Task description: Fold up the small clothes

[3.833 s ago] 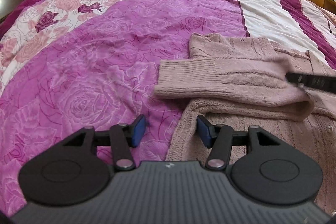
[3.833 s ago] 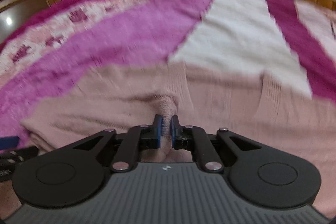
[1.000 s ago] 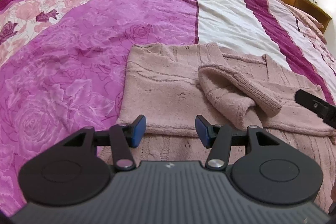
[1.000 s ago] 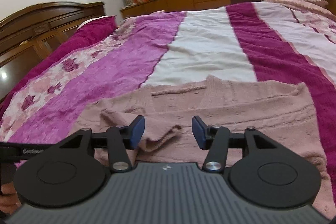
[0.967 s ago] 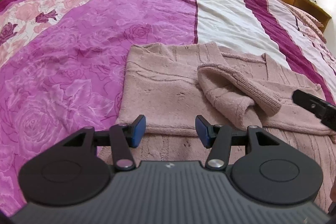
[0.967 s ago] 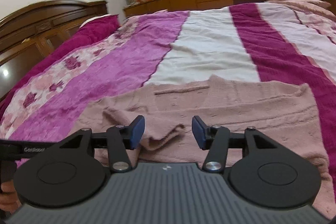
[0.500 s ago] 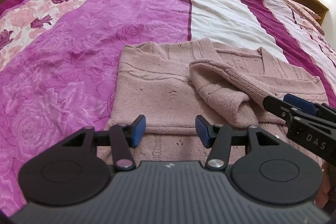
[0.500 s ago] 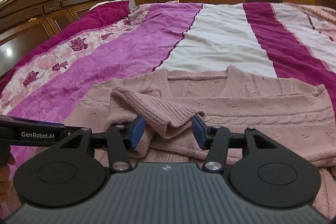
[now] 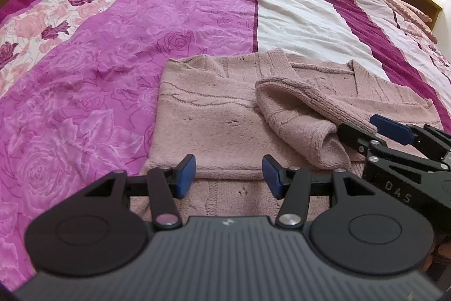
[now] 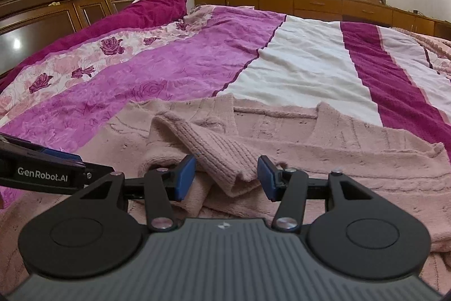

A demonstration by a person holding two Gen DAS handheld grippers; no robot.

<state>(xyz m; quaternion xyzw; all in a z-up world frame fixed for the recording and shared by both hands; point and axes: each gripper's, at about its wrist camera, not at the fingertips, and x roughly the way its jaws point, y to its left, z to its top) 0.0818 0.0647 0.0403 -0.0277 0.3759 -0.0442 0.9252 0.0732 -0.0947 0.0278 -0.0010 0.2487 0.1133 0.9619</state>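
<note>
Sleeve lies diagonal across sweater, cuff nearest.

Open bedspread left and ahead, crowding at the sleeve
The bedspread lies bare to the left of and beyond the pink knit cardigan, with nothing standing on it. The folded-over sleeve humps up between the right gripper pads. The left gripper sits just beside it, narrowing the gap between them

Sweater on bedspread
</note>
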